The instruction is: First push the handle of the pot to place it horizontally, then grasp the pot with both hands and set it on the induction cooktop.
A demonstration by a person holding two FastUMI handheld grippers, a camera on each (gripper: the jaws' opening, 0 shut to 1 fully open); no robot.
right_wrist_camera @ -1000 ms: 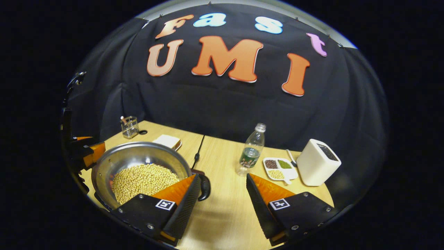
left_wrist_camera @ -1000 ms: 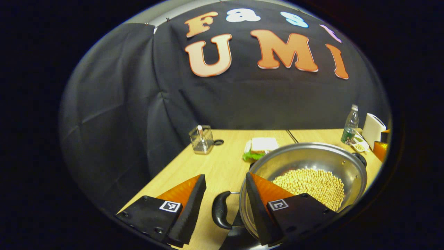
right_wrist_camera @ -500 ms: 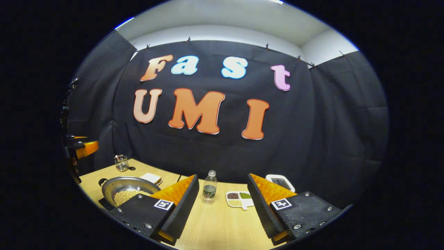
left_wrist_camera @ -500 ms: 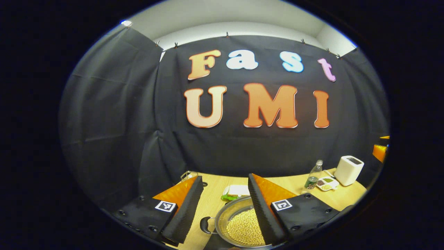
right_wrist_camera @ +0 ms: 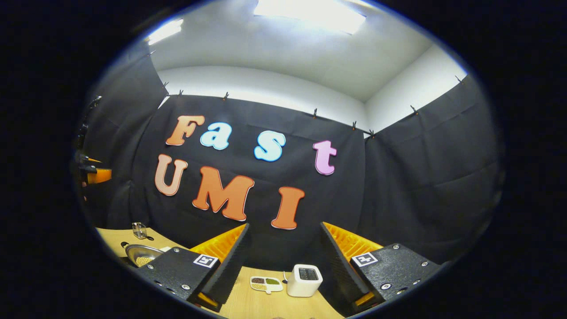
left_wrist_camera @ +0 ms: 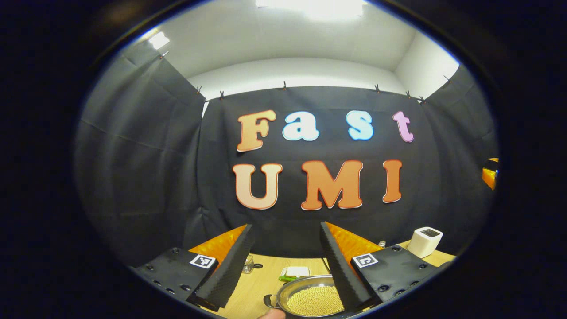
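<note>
- Since a second ago, when both grippers sat low with the fingers of each straddling one of the pot's side handles, we've pulled way up and back, so both cameras now look mostly at the wall and ceiling.
- Our left gripper (left_wrist_camera: 283, 261) has its fingers spread wide, nothing between them. Same deal with the right gripper (right_wrist_camera: 283, 261), wide and empty.
- The other gripper shows as a small bit at the far right edge of the left gripper view, well off from the pot.
- The pot (left_wrist_camera: 310, 301) sits far below us now, near the table's front edge, full of beans (left_wrist_camera: 315, 302), with one black side handle (left_wrist_camera: 269, 301) poking out on its left. In the right gripper view it's tiny at the table's left end.
- We reckon this means the pot's been let go and the job's basically done, though we can't really make out the cooktop under it from up here.
- Room stuff: a light wood table (right_wrist_camera: 252, 301), black cloth walls, white ceiling with a bright lamp.
- Also on the table: a white box (right_wrist_camera: 304, 280) and a sectioned dish (right_wrist_camera: 265, 283) just beside it, a glass holder (right_wrist_camera: 139, 230) at the back left corner, and a sandwich (left_wrist_camera: 296, 272) behind the pot.
</note>
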